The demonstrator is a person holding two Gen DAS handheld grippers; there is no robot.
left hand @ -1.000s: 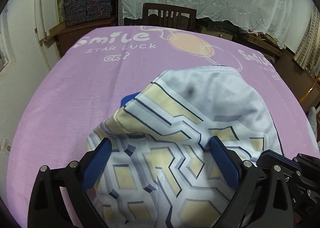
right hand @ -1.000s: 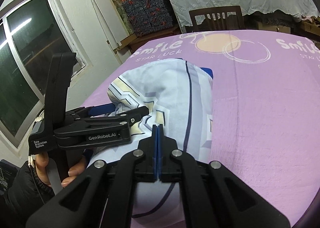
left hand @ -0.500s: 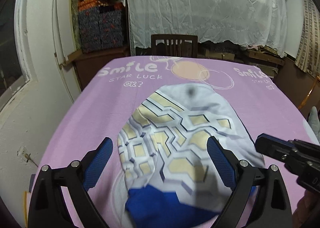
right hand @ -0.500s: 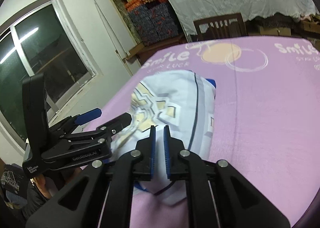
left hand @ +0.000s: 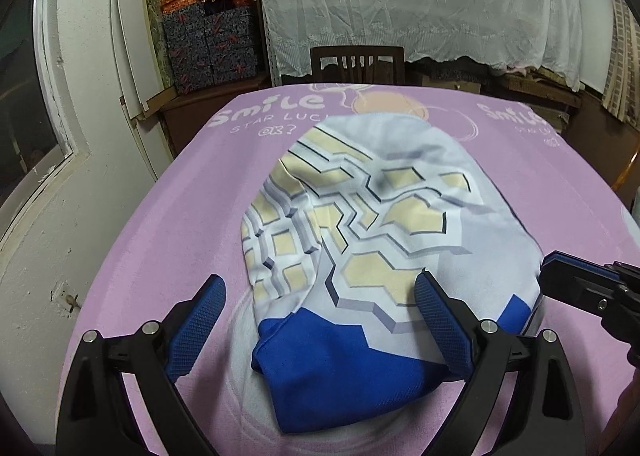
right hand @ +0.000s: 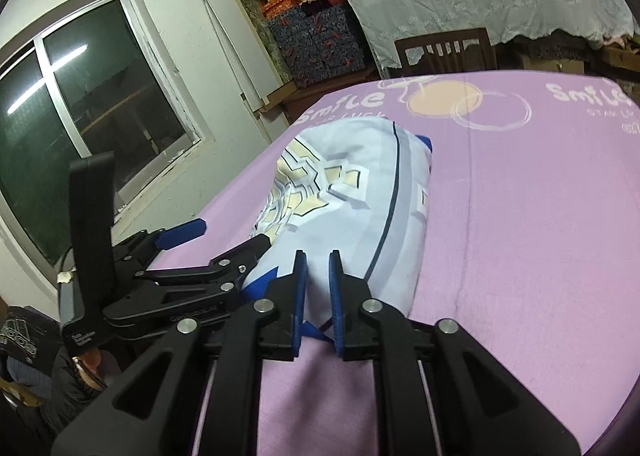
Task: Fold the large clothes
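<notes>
A folded garment [left hand: 372, 232], pale blue with cream hexagon shapes and a royal blue band at its near end, lies on the purple table cover [left hand: 172, 224]. My left gripper [left hand: 320, 304] is wide open above the garment's near edge, one finger on each side, holding nothing. My right gripper [right hand: 318, 280] stands slightly open at the near end of the garment [right hand: 360, 208], with a narrow gap between its pads and no cloth in them. The right gripper also shows at the right edge of the left wrist view [left hand: 588, 288], and the left gripper shows in the right wrist view [right hand: 208, 252].
The cover carries "Smile Star Luck" print [left hand: 272, 108]. A dark wooden chair [left hand: 358, 64] stands at the far edge. White wall and window [right hand: 80, 128] lie to the left, stacked boxes [left hand: 208, 44] and a lace curtain [left hand: 420, 4] behind.
Both grippers have pulled back toward me and away from the garment. The right gripper, shut one second ago, has opened a little. The garment now lies flat, its blue end showing.
</notes>
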